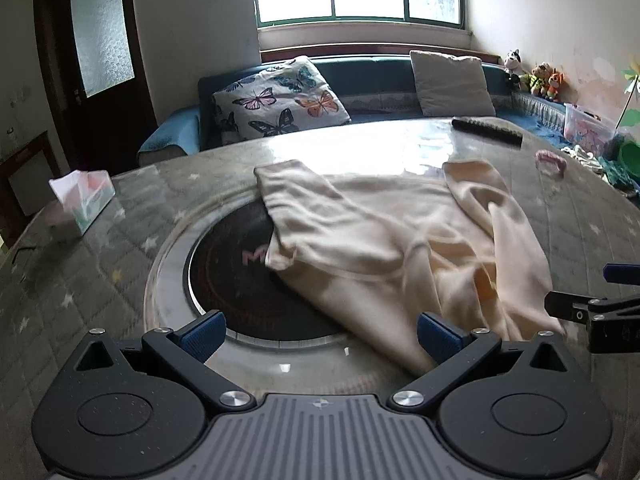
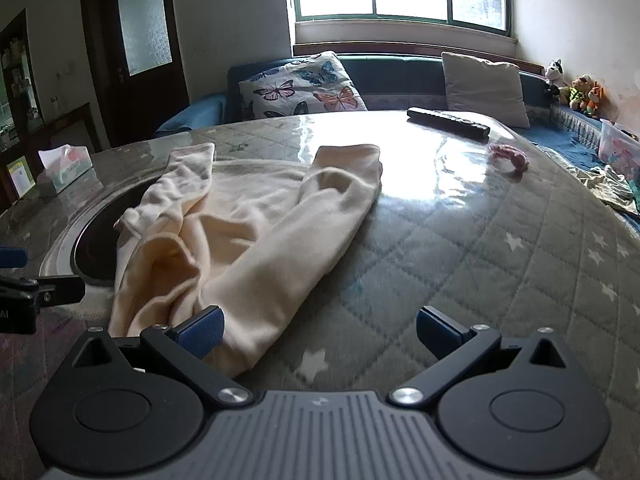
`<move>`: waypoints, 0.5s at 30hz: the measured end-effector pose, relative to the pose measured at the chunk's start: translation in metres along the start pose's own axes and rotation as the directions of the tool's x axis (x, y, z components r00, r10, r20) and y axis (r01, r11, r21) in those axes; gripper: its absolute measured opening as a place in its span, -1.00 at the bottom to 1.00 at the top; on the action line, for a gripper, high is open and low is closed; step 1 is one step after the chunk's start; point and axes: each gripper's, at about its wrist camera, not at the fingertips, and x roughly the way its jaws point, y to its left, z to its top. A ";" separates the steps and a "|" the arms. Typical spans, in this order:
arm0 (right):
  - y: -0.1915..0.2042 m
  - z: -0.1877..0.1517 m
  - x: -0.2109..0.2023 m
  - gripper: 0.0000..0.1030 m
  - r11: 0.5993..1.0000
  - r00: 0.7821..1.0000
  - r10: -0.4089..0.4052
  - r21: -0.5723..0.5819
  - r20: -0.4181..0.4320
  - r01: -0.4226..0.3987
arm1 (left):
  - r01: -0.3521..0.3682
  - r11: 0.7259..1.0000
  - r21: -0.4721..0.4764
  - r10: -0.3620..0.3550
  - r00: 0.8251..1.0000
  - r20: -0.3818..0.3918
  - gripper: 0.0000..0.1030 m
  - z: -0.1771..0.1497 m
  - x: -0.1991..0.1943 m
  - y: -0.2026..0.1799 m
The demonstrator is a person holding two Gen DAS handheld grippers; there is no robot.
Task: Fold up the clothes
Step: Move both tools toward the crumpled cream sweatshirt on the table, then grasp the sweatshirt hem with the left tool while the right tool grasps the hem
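Note:
A cream long-sleeved garment lies crumpled on the table, both sleeves pointing towards the far side; it also shows in the right wrist view. My left gripper is open and empty at the garment's near left edge, its right finger against the cloth. My right gripper is open and empty at the garment's near right edge, its left finger over the cloth. Each gripper shows at the edge of the other's view.
The table has a quilted star-pattern cover under clear plastic and a round black hob at the left. A tissue box, a remote and a pink ring lie on it. A sofa with cushions stands behind.

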 end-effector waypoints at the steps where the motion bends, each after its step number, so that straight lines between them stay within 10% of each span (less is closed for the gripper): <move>1: -0.002 0.005 0.003 1.00 1.000 1.000 0.008 0.002 0.002 -0.008 | -0.002 1.000 0.003 0.002 1.000 0.005 1.00 0.005 0.003 0.000; 15: -0.040 0.078 0.073 0.76 0.996 0.999 0.026 0.082 -0.021 -0.024 | 0.074 0.997 -0.001 -0.074 0.997 -0.001 0.73 0.073 0.069 -0.015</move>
